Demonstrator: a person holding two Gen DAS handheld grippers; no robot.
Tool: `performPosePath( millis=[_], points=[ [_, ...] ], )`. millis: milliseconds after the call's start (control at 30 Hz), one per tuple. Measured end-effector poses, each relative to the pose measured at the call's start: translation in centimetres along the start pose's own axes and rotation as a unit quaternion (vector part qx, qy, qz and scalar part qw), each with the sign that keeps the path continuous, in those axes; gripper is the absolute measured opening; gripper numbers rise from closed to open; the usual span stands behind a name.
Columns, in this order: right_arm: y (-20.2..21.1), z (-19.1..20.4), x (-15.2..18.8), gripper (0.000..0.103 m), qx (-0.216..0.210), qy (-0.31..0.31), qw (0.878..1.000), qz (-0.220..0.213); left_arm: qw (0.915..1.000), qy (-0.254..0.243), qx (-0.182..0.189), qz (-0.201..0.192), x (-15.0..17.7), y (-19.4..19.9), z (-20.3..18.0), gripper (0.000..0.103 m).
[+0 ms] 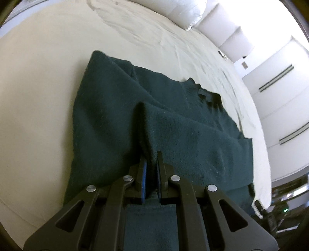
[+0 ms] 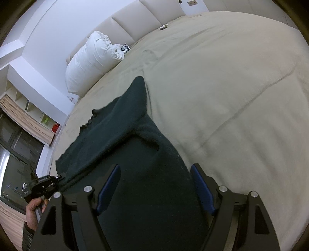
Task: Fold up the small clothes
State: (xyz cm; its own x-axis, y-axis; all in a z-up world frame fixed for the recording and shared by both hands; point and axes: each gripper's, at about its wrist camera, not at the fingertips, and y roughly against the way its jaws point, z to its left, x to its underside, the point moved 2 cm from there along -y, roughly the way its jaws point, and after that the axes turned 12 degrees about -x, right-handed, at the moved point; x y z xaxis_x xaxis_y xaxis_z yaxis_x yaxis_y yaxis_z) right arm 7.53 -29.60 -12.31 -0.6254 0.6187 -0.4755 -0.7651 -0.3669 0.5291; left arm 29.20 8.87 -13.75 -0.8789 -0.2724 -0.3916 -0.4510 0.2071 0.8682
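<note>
Now the green sweater (image 1: 173,119) lies partly folded on the bed (image 1: 38,96), the left gripper (image 1: 151,164) pinching its near edge, the right gripper (image 2: 154,185) open above it, more folds probably left.

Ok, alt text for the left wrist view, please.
The left gripper is shut on a raised fold of a dark green sweater spread on a beige bed. A white pillow lies at the far end by a padded headboard.
</note>
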Motion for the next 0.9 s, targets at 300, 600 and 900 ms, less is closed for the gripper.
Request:
performPosePath(
  millis=[300, 600, 900],
  points=[
    [-2.4, 7.6, -5.5, 0.078, -0.076, 0.084, 0.993, -0.016, 0.9993, -0.035, -0.007, -0.008, -0.2, 0.3, -0.8, 0.009],
    [-11.8, 4.1, -7.9, 0.074, -0.100, 0.001, 0.995, 0.012, 0.9988, -0.047, 0.008, -0.013, -0.3, 0.5, -1.2, 0.009],
    [-8.8, -4.9, -8.3, 0.000, -0.083, -0.095, 0.991, -0.042, 0.9975, -0.052, 0.041, -0.026, 0.2, 0.1, -2.0, 0.019]
  ],
)
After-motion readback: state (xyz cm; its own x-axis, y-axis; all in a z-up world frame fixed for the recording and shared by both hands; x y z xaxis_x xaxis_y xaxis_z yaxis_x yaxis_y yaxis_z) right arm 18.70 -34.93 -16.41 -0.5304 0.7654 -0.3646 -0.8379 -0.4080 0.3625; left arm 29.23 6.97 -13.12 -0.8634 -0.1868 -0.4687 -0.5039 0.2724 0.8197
